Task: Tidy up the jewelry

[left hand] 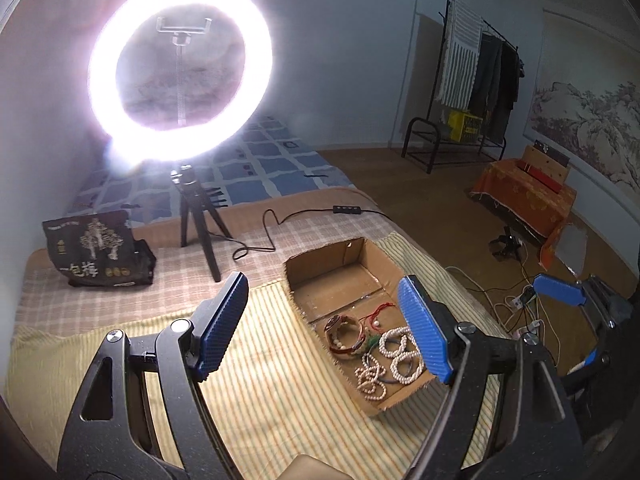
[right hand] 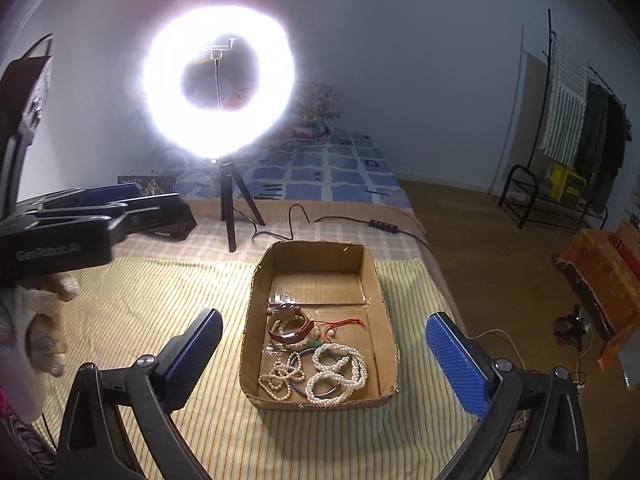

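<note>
Both wrist views look down and forward over the bed at the cardboard box (left hand: 362, 276) (right hand: 320, 264), left view from its left, right view straight on; both share the ring light (left hand: 180, 68) (right hand: 218, 80) behind it.

My left gripper (left hand: 324, 328) fills the lower part of its own view: black, slightly speckled arms with triangular cut-outs, a round silver screw at each joint, and long blue ribbed pads on the fingers (left hand: 222, 324). Off to its right I can see a blue pad and silver screws of my right gripper (left hand: 576, 320). From the right gripper (right hand: 332, 364) I get the same build: black frame, silver screws, blue textured pads. To its left, the other tool's black body carries pale lettering I can't quite read, and my hand (right hand: 44, 320) below it wears a light knitted glove.
</note>
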Available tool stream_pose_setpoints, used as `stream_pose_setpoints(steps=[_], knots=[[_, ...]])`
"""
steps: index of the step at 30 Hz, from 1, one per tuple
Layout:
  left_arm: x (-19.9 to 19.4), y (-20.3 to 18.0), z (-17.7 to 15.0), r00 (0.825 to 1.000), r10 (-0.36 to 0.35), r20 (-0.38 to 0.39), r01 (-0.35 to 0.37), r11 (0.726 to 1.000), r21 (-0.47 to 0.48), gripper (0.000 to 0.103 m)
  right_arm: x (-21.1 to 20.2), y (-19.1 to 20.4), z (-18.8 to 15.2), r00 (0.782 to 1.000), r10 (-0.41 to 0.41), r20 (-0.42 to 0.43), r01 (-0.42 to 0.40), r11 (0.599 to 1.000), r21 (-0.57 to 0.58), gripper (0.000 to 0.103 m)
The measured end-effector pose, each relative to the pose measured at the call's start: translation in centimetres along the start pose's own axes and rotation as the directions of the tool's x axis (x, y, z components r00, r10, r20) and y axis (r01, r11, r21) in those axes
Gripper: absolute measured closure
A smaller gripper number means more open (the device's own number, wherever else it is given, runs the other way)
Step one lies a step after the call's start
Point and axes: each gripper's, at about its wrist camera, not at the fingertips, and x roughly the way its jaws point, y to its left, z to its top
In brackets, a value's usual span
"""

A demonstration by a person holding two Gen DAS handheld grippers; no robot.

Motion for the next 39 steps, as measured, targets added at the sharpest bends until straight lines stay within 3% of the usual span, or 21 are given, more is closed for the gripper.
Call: stream_pose_setpoints(steps=[3,8,17,28,32,34,39], knots=[[-1.8,0.7,-0.6,1.0,0.01,0.008,-0.01,1.0,-0.007,0.023,-0.9,0.4,-0.1,1.0,-0.013,0.011,0.013,1.0,0.004,0.0],[-4.9,1.7,-2.0,0.999,0.018,0.038,-0.017,1.0,-0.023,0.008,-2.5,1.4,-0.4,0.999,-0.032,0.039,0.032,0.999,0.006,0.0],[-8.5,2.3,-4.4,0.996,0.058,0.066,-0.059,0.998,0.009,0.006,-3.6,2.8,-1.7,0.997,-0.043,0.066,0.041,0.999,0.024,0.0],[-9.7,2.4,-6.9,0.995,0.074,0.063,-0.077,0.996,0.049,0.005,-4.3,4.5,-2.3,0.993,-0.055,0.103,0.055,0.998,0.0,0.0],[-10.0,2.1,-7.8,0.994,0.093,0.052,-0.097,0.992,0.085,0.005,-4.2,4.7,-2.4,0.995,-0.033,0.096,0.031,0.999,0.023,0.0],[-10.2,1.9,-8.0,0.993,0.105,0.053,-0.109,0.989,0.097,0.0,-4.1,4.7,-2.4,0.995,-0.024,0.092,0.021,0.999,0.037,0.0],[-10.7,1.4,-8.7,0.987,0.143,0.071,-0.152,0.978,0.141,0.0,-4.0,5.4,-2.3,0.993,-0.045,0.11,0.042,0.999,0.025,0.0]])
